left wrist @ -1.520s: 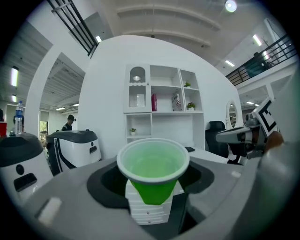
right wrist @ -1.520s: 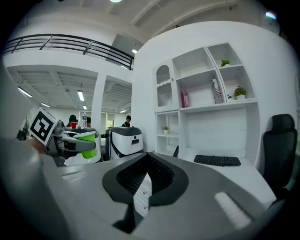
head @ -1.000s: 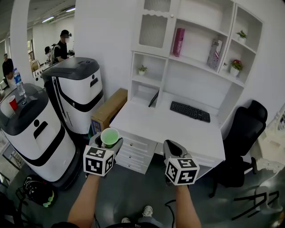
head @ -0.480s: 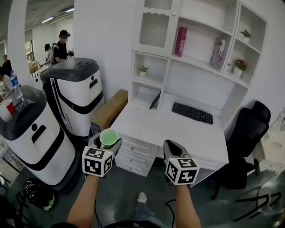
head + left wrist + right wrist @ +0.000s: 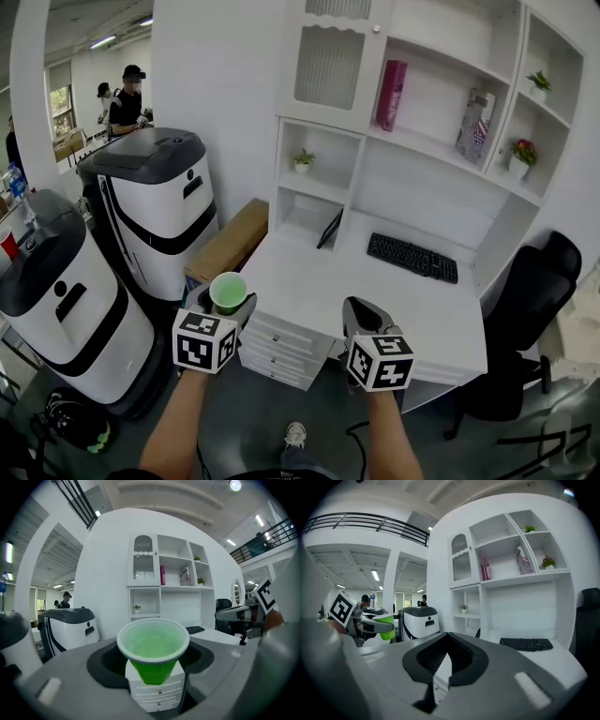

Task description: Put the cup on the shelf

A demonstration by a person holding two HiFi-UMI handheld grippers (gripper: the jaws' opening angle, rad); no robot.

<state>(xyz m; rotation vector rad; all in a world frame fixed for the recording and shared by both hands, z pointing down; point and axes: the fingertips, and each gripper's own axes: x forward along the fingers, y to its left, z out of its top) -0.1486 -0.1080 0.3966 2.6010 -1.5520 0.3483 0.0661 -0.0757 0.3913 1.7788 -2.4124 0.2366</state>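
Green cup (image 5: 152, 656) sits clamped between jaws of left gripper (image 5: 223, 302); jaws of right gripper (image 5: 360, 315) meet, empty.

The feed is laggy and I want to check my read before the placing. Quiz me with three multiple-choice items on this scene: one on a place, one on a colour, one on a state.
1. Where does the keyboard lie?
A. on the white desk
B. on the top shelf
C. on the floor

2. What colour is the cup in the left gripper?
A. red
B. blue
C. green

3. How is the right gripper?
A. shut on the cup
B. shut, with nothing between its jaws
C. open round a book

Answers:
1 A: the keyboard lies flat on the desk top.
2 C: the left gripper view shows a green wall and inside, with a white rim.
3 B: the right gripper view shows the jaw tips meeting with nothing held.
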